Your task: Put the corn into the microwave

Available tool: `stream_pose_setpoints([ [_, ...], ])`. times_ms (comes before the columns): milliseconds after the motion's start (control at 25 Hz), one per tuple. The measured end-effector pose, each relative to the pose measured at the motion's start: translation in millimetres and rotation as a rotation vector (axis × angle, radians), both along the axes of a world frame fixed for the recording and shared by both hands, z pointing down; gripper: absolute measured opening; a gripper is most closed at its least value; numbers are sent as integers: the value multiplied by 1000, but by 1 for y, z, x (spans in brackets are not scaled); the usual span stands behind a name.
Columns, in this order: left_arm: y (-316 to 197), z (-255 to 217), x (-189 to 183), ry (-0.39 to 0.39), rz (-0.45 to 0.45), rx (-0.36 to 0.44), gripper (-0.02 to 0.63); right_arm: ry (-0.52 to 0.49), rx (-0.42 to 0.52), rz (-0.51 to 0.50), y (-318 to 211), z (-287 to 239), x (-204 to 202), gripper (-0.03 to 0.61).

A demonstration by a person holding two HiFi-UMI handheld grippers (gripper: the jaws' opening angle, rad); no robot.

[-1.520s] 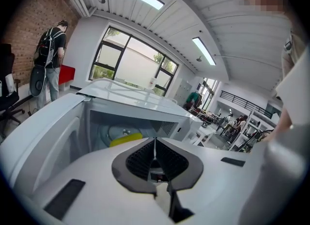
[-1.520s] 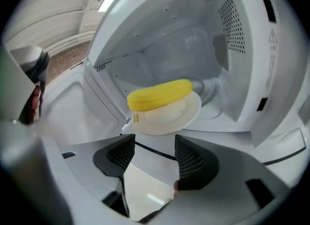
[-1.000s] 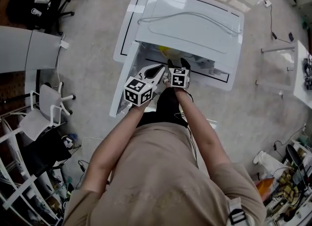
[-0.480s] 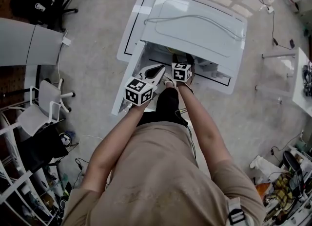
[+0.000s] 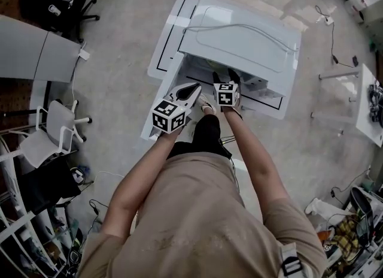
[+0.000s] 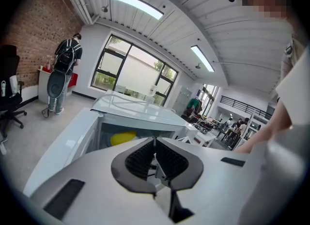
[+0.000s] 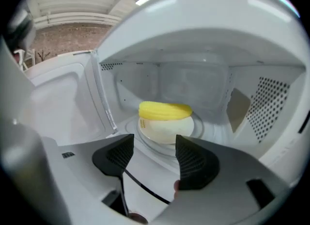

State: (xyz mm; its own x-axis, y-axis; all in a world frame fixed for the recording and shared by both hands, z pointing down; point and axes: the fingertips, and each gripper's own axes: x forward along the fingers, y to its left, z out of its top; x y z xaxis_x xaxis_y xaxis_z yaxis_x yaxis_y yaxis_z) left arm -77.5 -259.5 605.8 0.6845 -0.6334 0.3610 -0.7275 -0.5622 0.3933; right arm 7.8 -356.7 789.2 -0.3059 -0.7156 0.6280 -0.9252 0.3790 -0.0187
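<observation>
corn (image 7: 164, 110) on plate (image 7: 162, 132) in microwave (image 7: 271, 107); likely light, stiff, rolls, so grip mid-cob. right tool (image 7: 155, 147) spread, empty; left tool (image 6: 155, 156) pressed together.

White surface (image 5: 173, 38) on a grey concrete floor (image 5: 114, 85), marked with a black line (image 5: 266, 98) just inside its edge. Directly on it, a white microwave (image 5: 239, 37), covering most of the top, its door (image 5: 157, 106) swung open past the left edge.
</observation>
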Motion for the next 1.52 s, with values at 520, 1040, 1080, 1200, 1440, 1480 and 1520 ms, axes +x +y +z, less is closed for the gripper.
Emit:
stream_pose_setpoints([
  [520, 57, -64, 0, 128, 63, 133, 9, -288, 224, -53, 125, -206, 45, 261],
  [1040, 93, -117, 2, 113, 106, 265, 9, -322, 397, 88, 200, -311, 155, 259],
  [1080, 96, -119, 4, 106, 102, 270, 9, -320, 409, 96, 205, -316, 162, 260],
  [1200, 105, -126, 16, 105, 83, 271, 9, -300, 436, 107, 223, -329, 185, 259],
  [1440, 140, -128, 45, 89, 69, 279, 9, -323, 440, 156, 275, -330, 225, 259],
  [1480, 148, -128, 49, 88, 64, 280, 9, -322, 439, 161, 285, -328, 231, 259],
  [1520, 156, -129, 53, 88, 60, 281, 9, -320, 437, 165, 295, -327, 236, 259],
])
